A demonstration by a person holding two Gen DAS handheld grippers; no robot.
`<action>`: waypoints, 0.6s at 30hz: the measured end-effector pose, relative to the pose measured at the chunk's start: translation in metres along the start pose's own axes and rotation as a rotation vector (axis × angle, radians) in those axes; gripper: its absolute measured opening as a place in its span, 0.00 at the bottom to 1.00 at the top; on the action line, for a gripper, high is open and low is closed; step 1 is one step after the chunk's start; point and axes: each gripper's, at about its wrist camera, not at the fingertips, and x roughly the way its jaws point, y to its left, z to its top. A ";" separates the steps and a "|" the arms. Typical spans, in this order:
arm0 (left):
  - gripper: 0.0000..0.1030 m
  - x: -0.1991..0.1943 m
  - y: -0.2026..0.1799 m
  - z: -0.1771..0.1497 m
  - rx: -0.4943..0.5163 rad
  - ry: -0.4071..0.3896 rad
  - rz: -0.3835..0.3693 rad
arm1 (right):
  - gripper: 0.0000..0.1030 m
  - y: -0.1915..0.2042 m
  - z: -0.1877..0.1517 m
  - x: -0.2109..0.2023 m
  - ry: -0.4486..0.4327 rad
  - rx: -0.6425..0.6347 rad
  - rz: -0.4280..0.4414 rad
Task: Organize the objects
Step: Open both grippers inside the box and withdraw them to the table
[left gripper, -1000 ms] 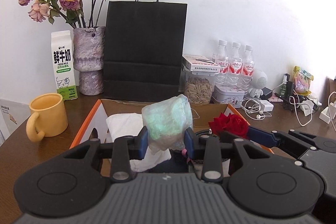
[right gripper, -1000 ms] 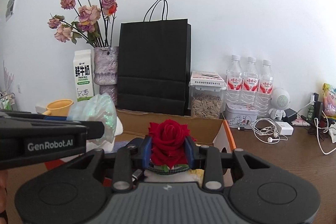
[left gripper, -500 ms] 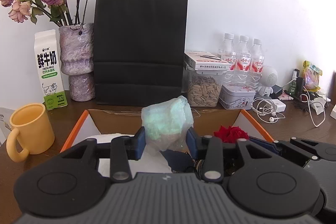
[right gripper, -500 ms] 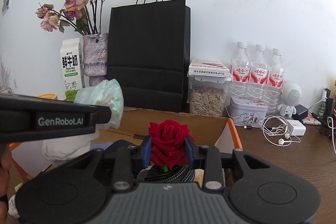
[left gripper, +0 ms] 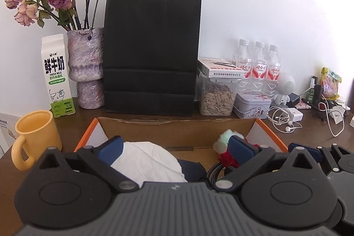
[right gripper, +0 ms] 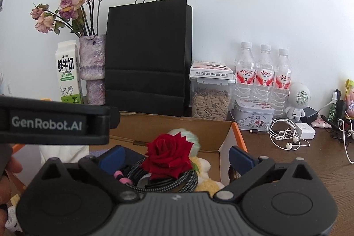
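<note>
In the left wrist view, the left gripper is seen with its jaws spread wide; they have just been opening, and nothing is held between them now, whereas a second ago a pale green crumpled bundle was clamped there. That bundle is now lying low in the cardboard box, toward its right side and partly hidden behind the right blue pad. A white creased paper sheet is spread in the box beneath the open jaws, soft and rounded at its edge. The box is plain brown corrugated board with orange-trimmed flaps; a matte yellow mug stands just beside it on the dark wooden table. In the right wrist view, the right gripper is likewise released, its jaws having just been opening, and the red rose, gripped half a second earlier, is left sitting between the parted pads without being pressed by them. It rests on a coil of braided grey cable, with the pale green bundle touching it from behind and something pale yellow and fluffy at its right. The petals look velvety and layered. Both items are judged delivered into the box, so this placing step appears finished and both grippers are free for the next object.
</note>
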 end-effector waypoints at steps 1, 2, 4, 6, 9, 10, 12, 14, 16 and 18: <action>1.00 0.000 0.000 0.000 0.001 0.001 0.001 | 0.98 0.000 0.000 0.000 0.000 -0.002 0.001; 1.00 0.000 -0.001 0.000 0.001 0.001 0.002 | 0.98 0.000 0.000 -0.001 -0.001 -0.004 0.000; 1.00 -0.001 -0.001 0.000 0.001 0.000 0.002 | 0.98 0.001 0.000 -0.002 -0.004 -0.005 -0.002; 1.00 -0.002 -0.001 -0.001 0.003 -0.004 0.000 | 0.98 0.002 0.000 -0.003 -0.007 -0.009 -0.002; 1.00 -0.005 -0.002 0.000 0.001 -0.011 -0.003 | 0.98 0.002 0.000 -0.005 -0.014 -0.010 -0.003; 1.00 -0.006 -0.002 0.000 0.000 -0.012 -0.003 | 0.98 0.003 0.000 -0.006 -0.016 -0.011 -0.004; 1.00 -0.007 -0.002 0.000 -0.005 -0.014 -0.003 | 0.98 0.003 0.000 -0.007 -0.019 -0.011 -0.008; 1.00 -0.009 -0.001 0.000 -0.012 -0.015 -0.002 | 0.98 0.004 0.001 -0.008 -0.023 -0.011 -0.013; 1.00 -0.011 -0.001 0.000 -0.013 -0.017 -0.003 | 0.98 0.004 0.001 -0.009 -0.026 -0.011 -0.016; 1.00 -0.014 -0.001 0.000 -0.009 -0.022 -0.003 | 0.98 0.005 0.000 -0.011 -0.028 -0.014 -0.016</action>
